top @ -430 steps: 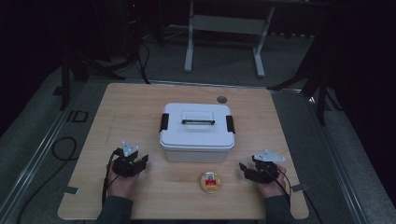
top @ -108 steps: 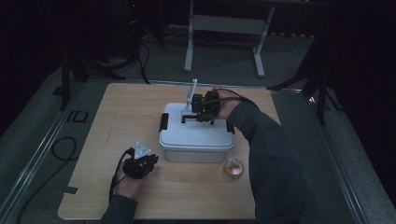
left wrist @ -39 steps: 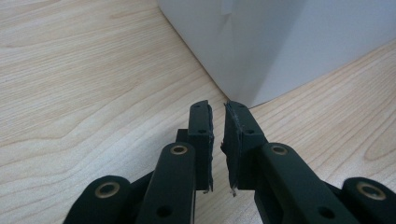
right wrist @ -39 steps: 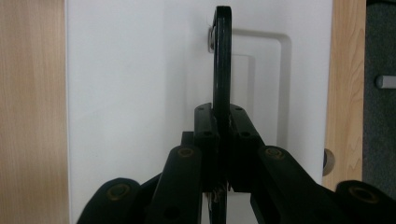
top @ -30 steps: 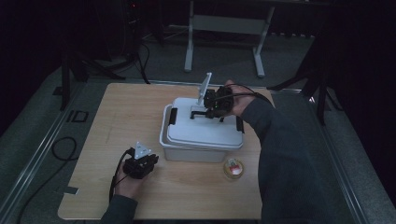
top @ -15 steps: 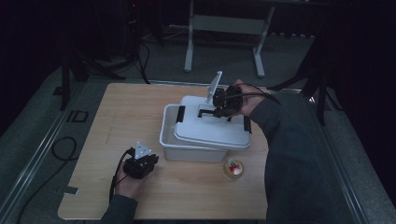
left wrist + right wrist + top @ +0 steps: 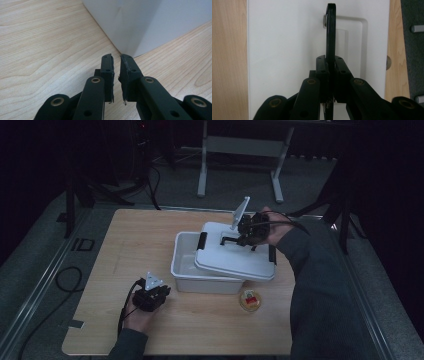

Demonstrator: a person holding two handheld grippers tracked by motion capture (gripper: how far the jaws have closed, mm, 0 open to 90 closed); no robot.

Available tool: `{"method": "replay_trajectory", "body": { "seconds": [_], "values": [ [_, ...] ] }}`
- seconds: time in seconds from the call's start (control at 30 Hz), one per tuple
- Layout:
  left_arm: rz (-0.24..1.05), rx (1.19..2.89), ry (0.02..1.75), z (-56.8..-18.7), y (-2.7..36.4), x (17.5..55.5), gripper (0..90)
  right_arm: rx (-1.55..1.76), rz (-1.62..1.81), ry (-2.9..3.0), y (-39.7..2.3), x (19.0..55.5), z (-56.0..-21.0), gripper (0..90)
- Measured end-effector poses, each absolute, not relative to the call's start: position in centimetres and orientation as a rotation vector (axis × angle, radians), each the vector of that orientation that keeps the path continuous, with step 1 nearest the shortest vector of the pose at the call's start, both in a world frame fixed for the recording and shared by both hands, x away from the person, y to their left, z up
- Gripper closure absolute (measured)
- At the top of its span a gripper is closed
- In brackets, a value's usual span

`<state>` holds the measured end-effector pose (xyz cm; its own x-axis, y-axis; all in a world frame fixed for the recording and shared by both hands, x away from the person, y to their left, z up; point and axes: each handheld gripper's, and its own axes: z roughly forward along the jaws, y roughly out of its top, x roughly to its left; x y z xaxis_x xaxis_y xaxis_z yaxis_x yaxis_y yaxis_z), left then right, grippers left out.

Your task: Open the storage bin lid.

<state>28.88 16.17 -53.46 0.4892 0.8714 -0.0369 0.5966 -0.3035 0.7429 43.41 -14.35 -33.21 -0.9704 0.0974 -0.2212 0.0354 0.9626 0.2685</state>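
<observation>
High view: a white box [image 7: 207, 270] sits mid-table [image 7: 125, 245]. Its lid [image 7: 235, 257] is lifted off and displaced to the right, tilted, with its near edge overhanging the box's right part; the left part of the box stands uncovered. The right gripper [image 7: 248, 234] grips the lid's black handle [image 7: 230, 240] from the far right. The left gripper [image 7: 150, 295] rests on the table near the box's near-left corner, apart from it. A small round container [image 7: 250, 300] with a red label lies just in front of the box; the label's writing is too small to read. No other marking is legible.

Left gripper view: the jaws stand narrow with a slim gap, nothing between them, pointing at the box [image 7: 140, 22] corner just ahead on the wood.

Right gripper view: the jaws are clamped on the upright handle [image 7: 330, 32], the lid [image 7: 287, 50] below it. No brand or writing shows on the lid.
</observation>
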Motion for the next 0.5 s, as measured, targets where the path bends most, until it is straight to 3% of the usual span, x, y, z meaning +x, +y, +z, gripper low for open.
{"method": "replay_trajectory", "body": {
  "seconds": [0.5],
  "values": [
    [0.489, 2.022, 1.207, -53.5, 16.1, 28.9, 81.1, 0.181, 0.381, 2.868, -17.1, 43.7, -33.0, 84.5]
  ]
}}
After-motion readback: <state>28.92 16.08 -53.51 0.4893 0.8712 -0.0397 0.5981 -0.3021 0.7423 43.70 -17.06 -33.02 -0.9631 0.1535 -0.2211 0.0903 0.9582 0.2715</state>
